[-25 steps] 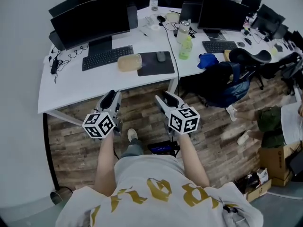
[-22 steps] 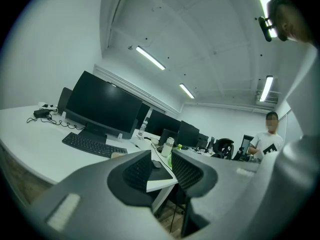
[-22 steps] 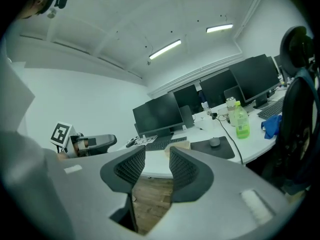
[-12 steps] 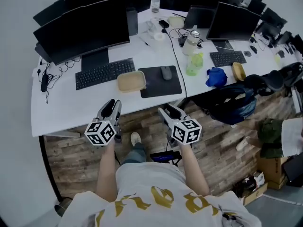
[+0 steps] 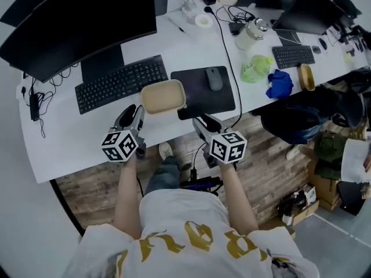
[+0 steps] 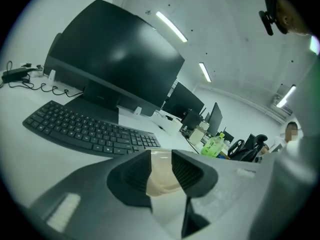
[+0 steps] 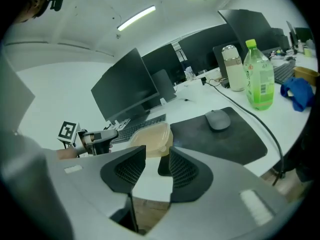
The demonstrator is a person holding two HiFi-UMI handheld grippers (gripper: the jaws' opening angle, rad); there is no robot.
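A beige lidded container (image 5: pixel 163 96) lies on the white desk (image 5: pixel 69 138) between a black keyboard (image 5: pixel 120 83) and a dark mouse pad (image 5: pixel 203 91). My left gripper (image 5: pixel 128 116) hovers over the desk's front part, just left of and short of the container, jaws open and empty. The container (image 6: pixel 162 176) shows through its gap in the left gripper view. My right gripper (image 5: pixel 203 123) is at the desk's front edge, below the mouse pad, open and empty. In the right gripper view the container (image 7: pixel 150 139) lies ahead, slightly left.
A grey mouse (image 5: pixel 214 78) sits on the pad. A large black monitor (image 5: pixel 81 22) stands behind the keyboard. A green bottle (image 5: pixel 255 68), a blue cloth (image 5: pixel 280 83) and cables lie to the right. Wood floor (image 5: pixel 272 167) and a dark chair (image 5: pixel 307 112) are right of me.
The person has stepped up to the desk. Both grippers moved forward from above the floor to the desk's front edge, close to the beige container. The jaws stayed open.
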